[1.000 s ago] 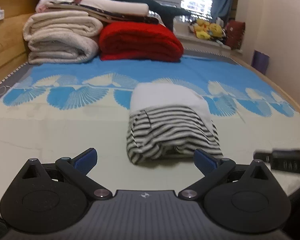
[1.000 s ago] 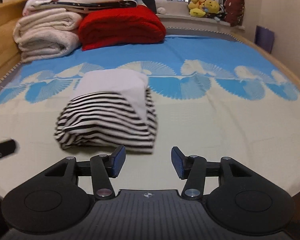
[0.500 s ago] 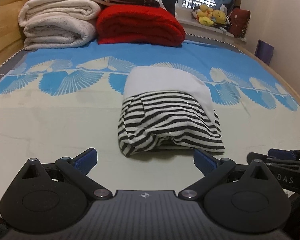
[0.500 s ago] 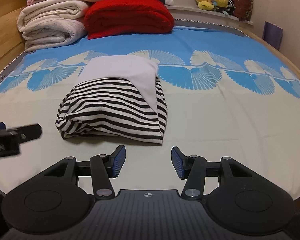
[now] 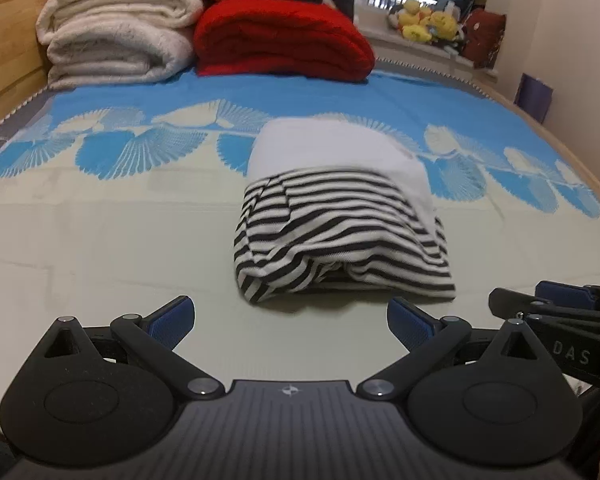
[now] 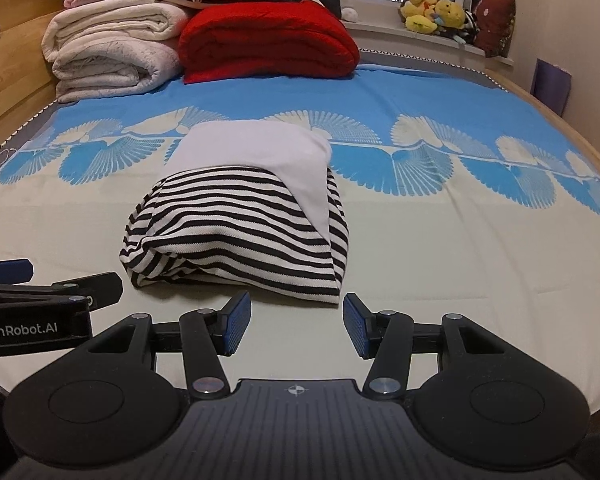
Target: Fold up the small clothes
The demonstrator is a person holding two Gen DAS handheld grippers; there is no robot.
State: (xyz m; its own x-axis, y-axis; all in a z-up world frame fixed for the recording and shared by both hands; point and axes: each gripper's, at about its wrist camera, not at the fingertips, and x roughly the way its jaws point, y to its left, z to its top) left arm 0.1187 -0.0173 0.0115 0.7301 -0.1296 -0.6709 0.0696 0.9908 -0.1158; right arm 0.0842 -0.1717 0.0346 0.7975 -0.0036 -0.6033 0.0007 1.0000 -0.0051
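On the pale near part of the bedspread (image 6: 460,264), the folded black-and-white striped cotton garment (image 6: 236,236) lies just beyond both claws, its long axis running near to far. The right gripper (image 6: 296,320), half-spread and empty, sits nearest its near right corner; the left gripper (image 5: 290,314) gapes wide, also empty.

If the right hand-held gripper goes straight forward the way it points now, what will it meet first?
Most likely the black-and-white striped folded garment: its near hem lies just ahead of the open right hand-held gripper, slightly left of centre. Depth is unclear, so the pale bedsheet might be touched first.
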